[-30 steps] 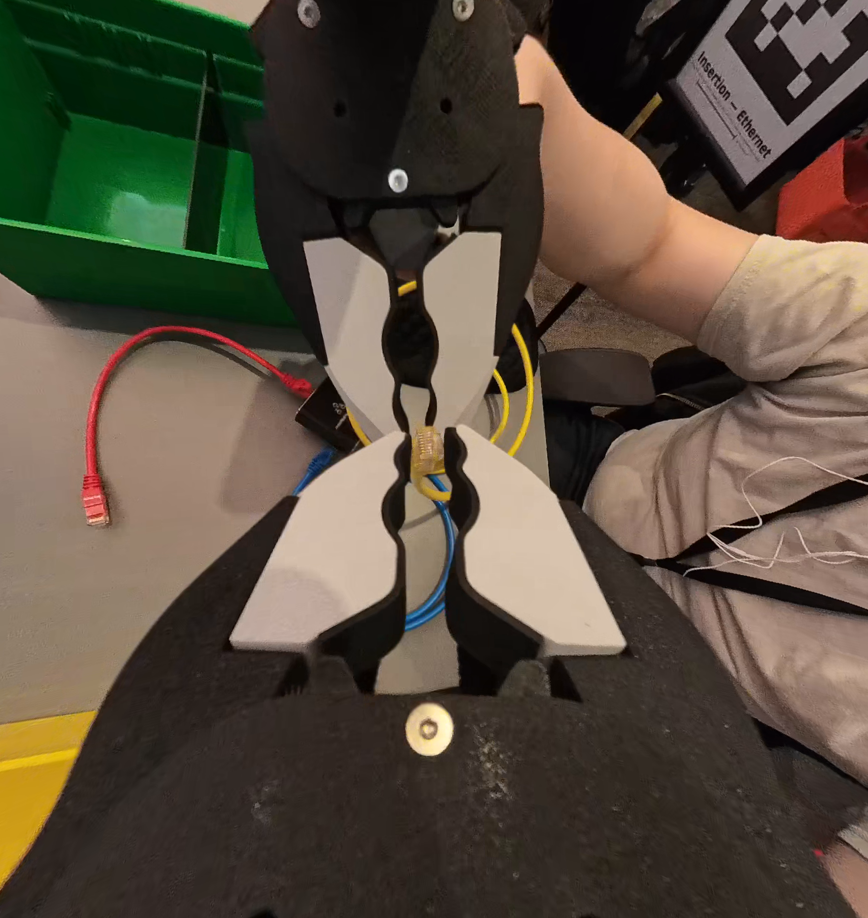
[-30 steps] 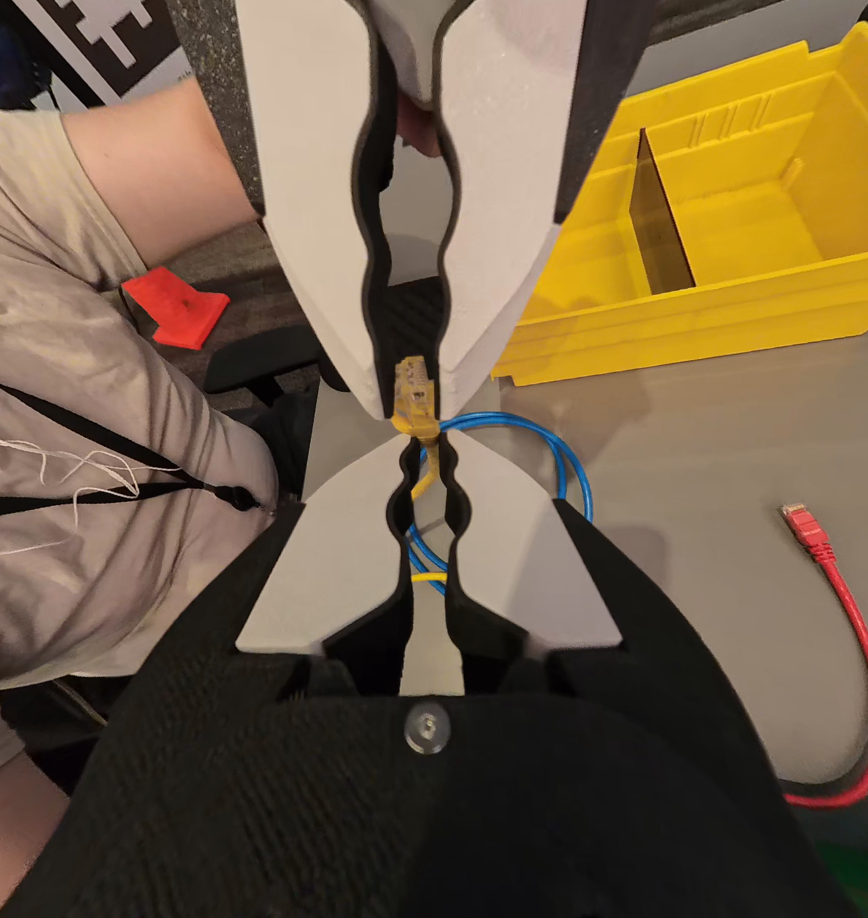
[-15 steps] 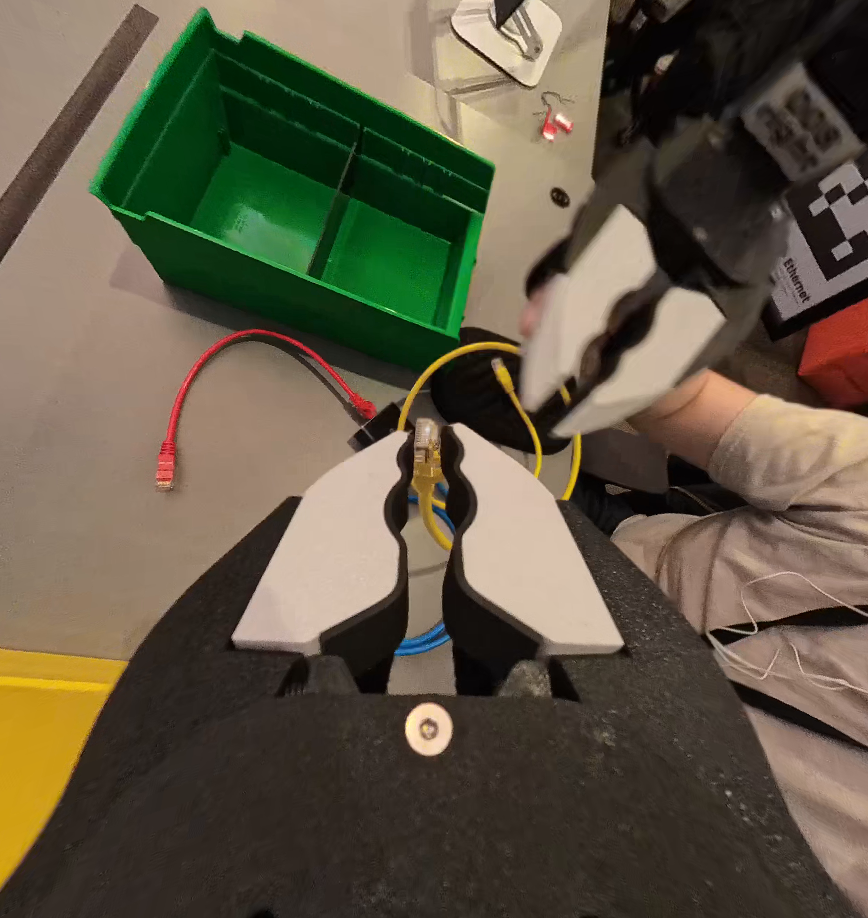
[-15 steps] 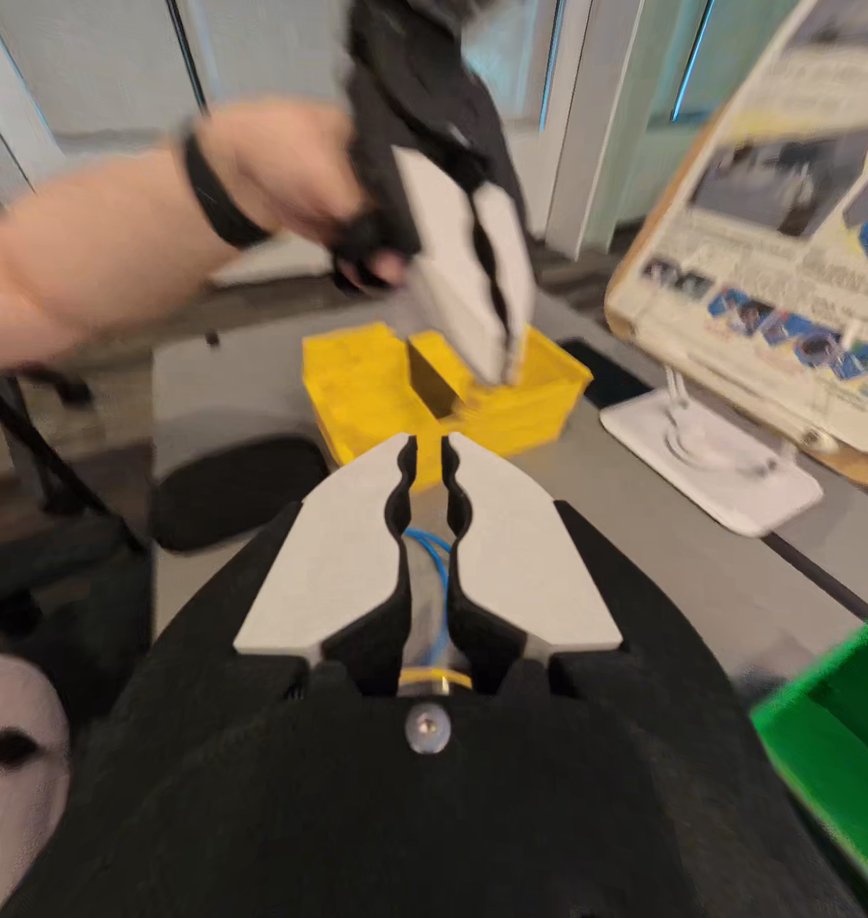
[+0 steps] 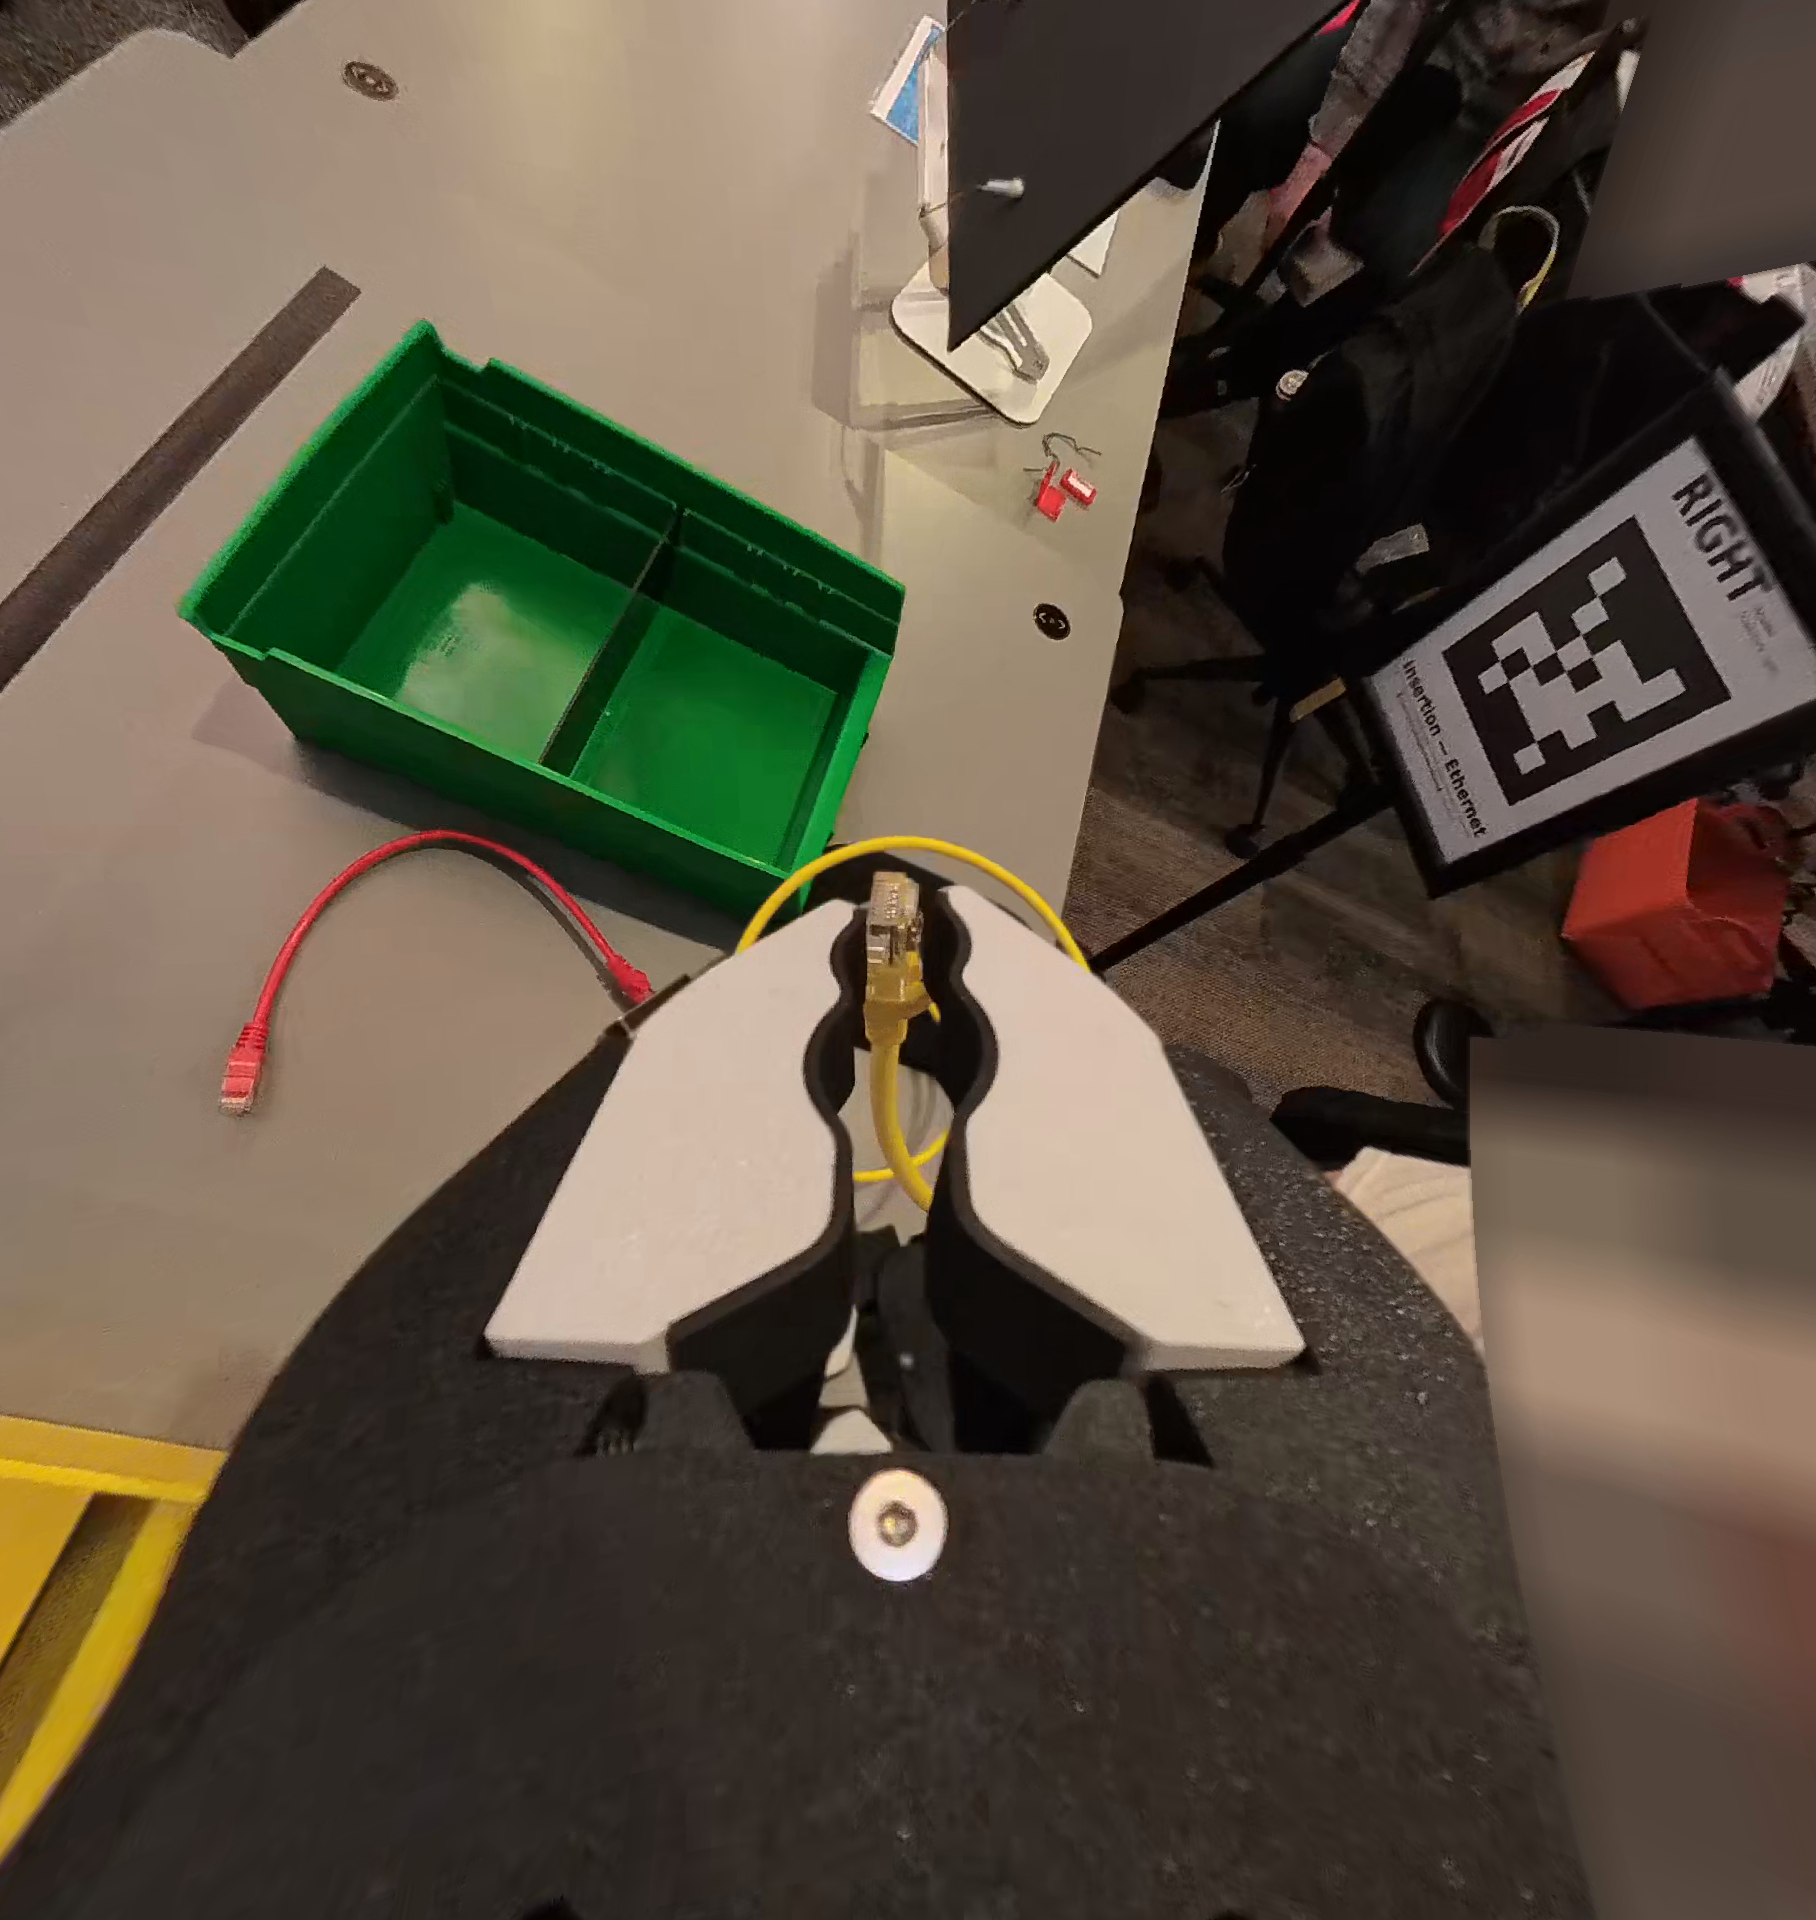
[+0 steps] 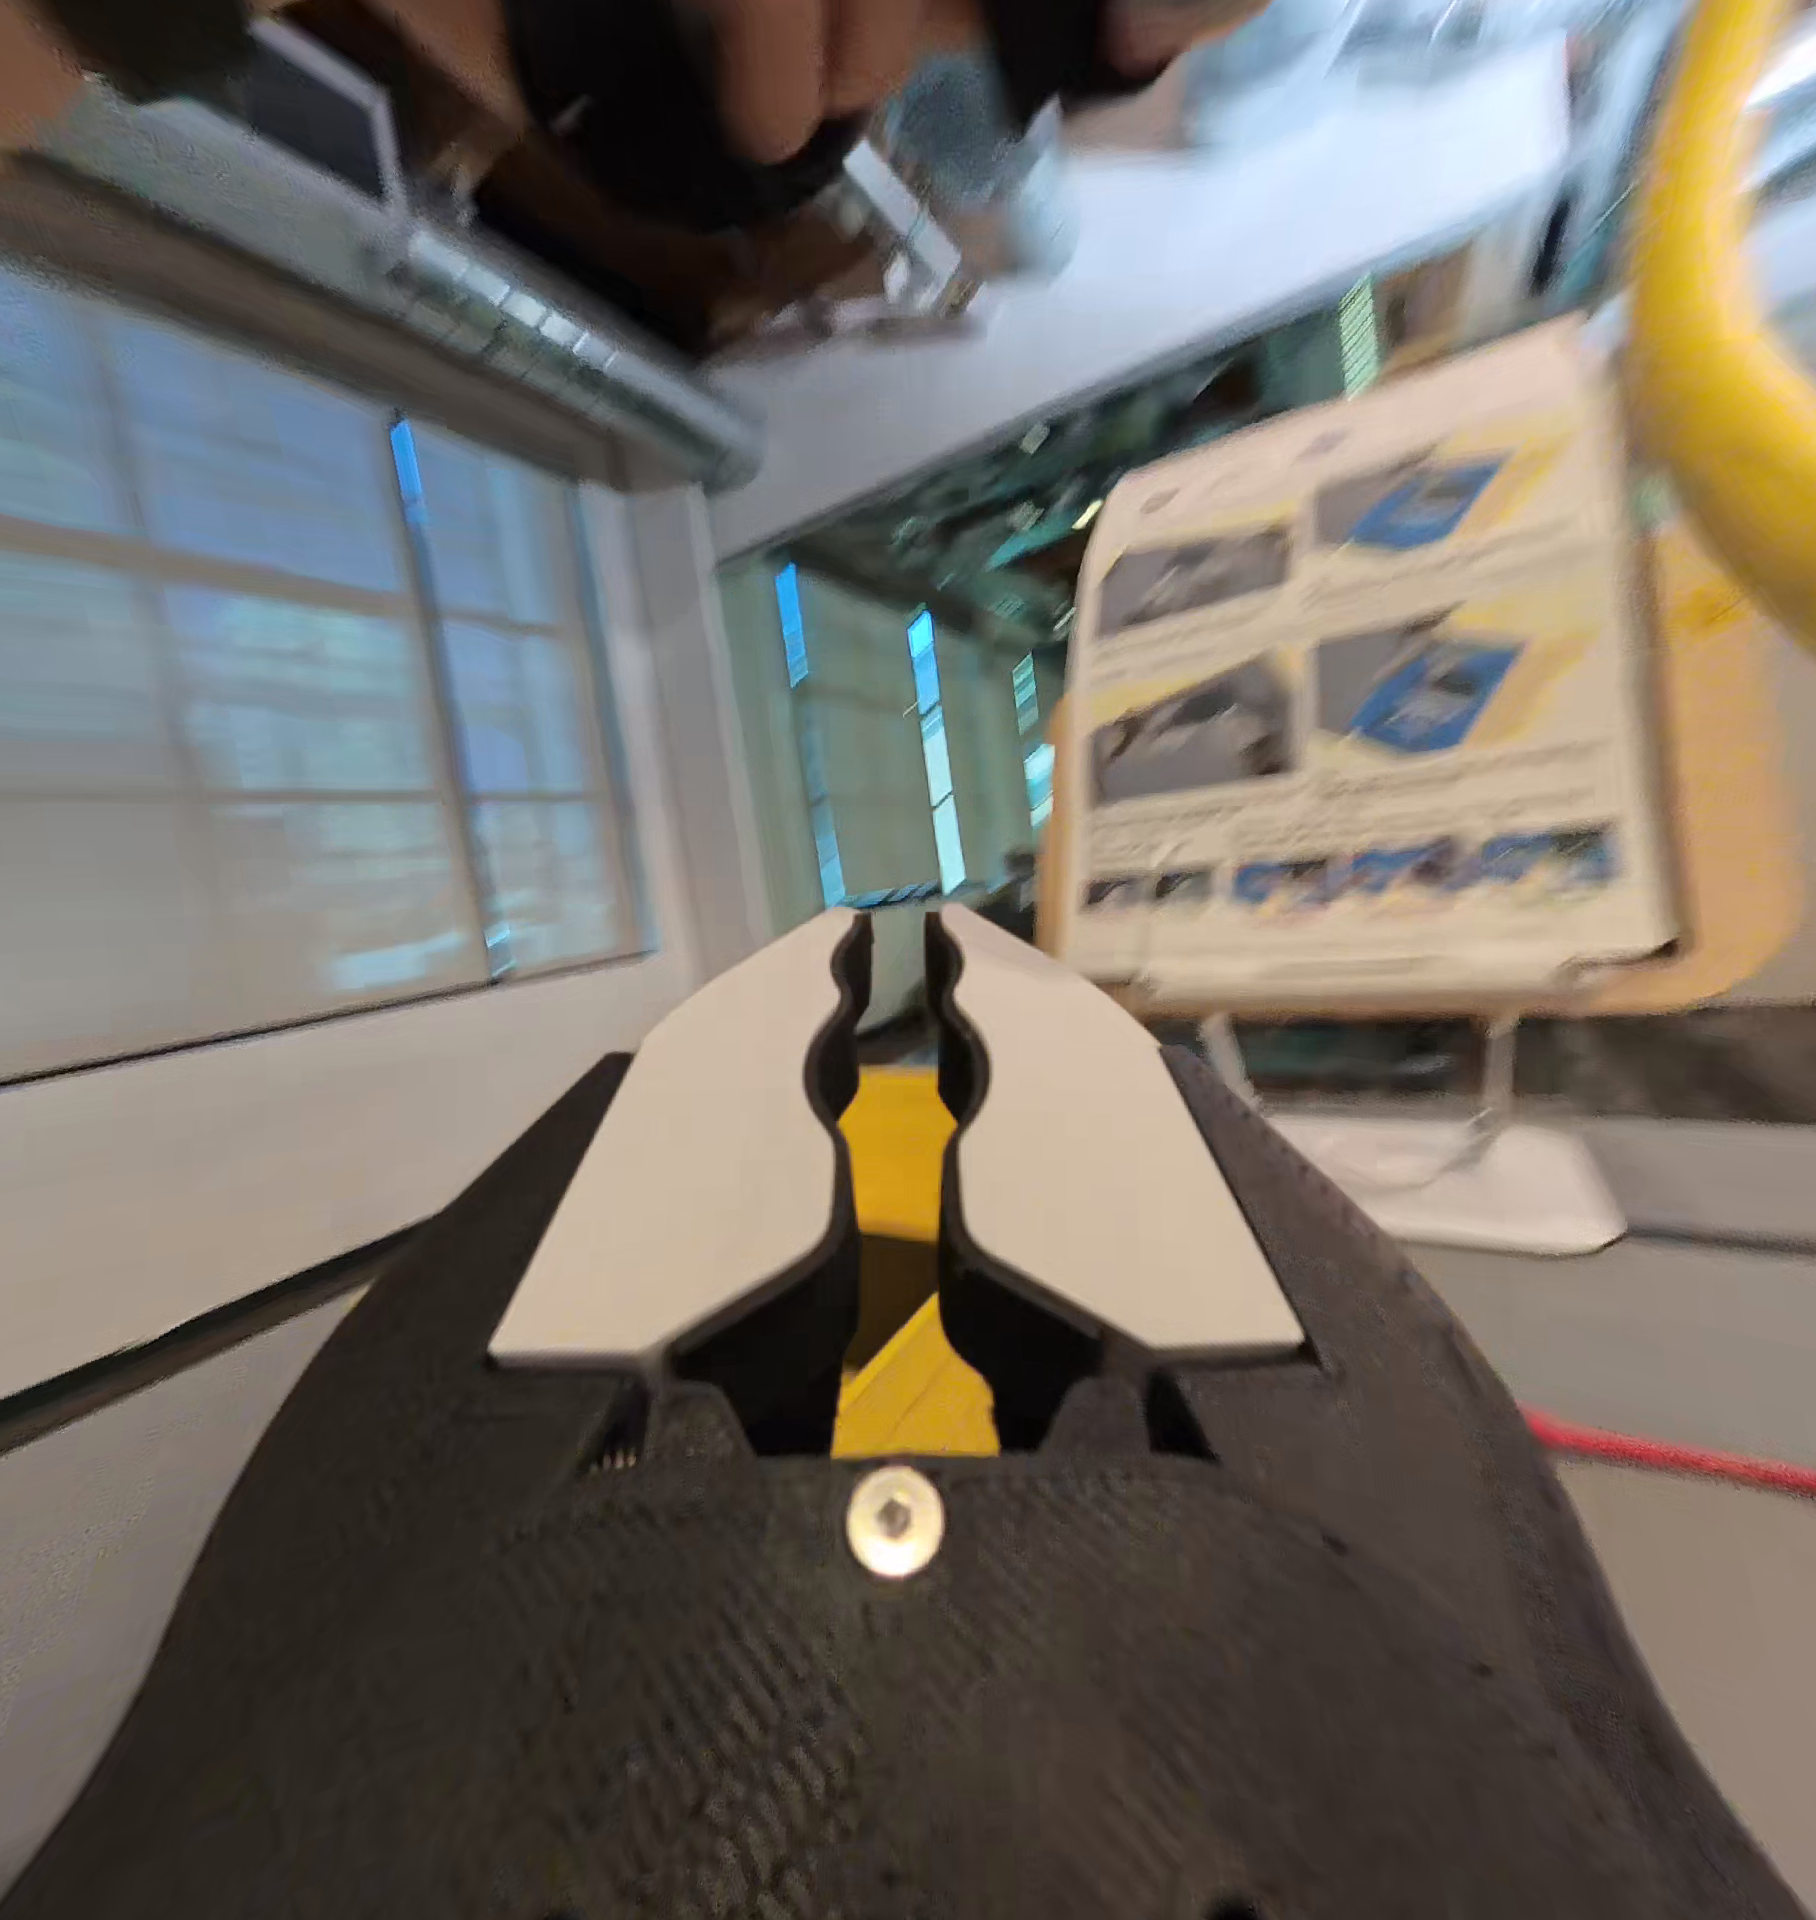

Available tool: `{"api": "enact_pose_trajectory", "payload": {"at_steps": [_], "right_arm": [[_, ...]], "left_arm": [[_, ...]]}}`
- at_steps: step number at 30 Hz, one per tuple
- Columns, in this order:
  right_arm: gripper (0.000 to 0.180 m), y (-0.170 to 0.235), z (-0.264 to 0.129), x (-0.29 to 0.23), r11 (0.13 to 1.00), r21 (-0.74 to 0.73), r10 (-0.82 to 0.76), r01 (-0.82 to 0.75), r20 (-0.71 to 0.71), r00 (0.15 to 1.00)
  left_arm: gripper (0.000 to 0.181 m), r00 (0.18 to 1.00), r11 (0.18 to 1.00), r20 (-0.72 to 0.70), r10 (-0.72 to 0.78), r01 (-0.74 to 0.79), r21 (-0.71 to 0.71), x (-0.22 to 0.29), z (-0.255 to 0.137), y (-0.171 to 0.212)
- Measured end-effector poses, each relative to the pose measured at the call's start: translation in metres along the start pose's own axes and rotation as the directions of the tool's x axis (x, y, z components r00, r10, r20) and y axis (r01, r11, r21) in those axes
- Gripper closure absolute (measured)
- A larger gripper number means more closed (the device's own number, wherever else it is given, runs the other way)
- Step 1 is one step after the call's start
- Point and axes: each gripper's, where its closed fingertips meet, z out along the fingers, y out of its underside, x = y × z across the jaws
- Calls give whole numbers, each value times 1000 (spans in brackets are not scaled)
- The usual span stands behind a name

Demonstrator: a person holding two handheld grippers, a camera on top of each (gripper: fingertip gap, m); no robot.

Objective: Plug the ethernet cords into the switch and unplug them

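Observation:
My left gripper [image 5: 899, 894] is shut on the clear plug of the yellow ethernet cord [image 5: 891, 935] and holds it up above the grey table. The plug tip pokes out past the fingertips. The cord loops behind the fingers [image 5: 945, 847]. A red ethernet cord [image 5: 364, 883] lies on the table, one plug free at the left. The switch is hidden behind my left fingers. The right wrist view is blurred. My right gripper [image 6: 899, 925] is nearly closed and empty, pointing out across the room. A yellow cord [image 6: 1693, 364] hangs at the top right of that view.
A green divided bin [image 5: 488, 764] stands beyond the red cord. A yellow bin [image 5: 10, 1558] is at the near left and shows between my right fingers [image 6: 893, 1143]. A poster on a white stand [image 6: 1351, 727] stands on the table. The table edge runs down the right, with chairs beyond.
The two grippers have parted. My right gripper no longer holds the yellow cord and has swung up and away. My left gripper has risen with the yellow plug still in it.

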Motion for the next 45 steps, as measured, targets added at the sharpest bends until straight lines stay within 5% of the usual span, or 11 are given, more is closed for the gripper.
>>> {"api": "enact_pose_trajectory", "payload": {"at_steps": [1, 6, 19, 30, 45], "right_arm": [[169, -10, 6, 10, 997, 63, -47, 51, -62, 997], [160, -48, 30, 40, 934, 283, -146, 218, -255, 956], [143, -152, 20, 42, 734, 593, -165, 330, -316, 934], [165, -151, 21, 54, 773, 522, -242, 361, -284, 928], [167, -146, 27, 56, 813, 453, -282, 366, -244, 928]], "left_arm": [[171, 1000, 1000, -7, -8, 8, 12, 5, -6, -3], [171, 998, 996, -37, -41, 44, 77, 23, -32, -15], [171, 988, 984, -86, -127, 136, 112, 5, -41, 2], [171, 983, 981, -117, -140, 153, 118, -6, -37, 3], [171, 987, 982, -105, -125, 139, 131, -10, -40, 2]]}}
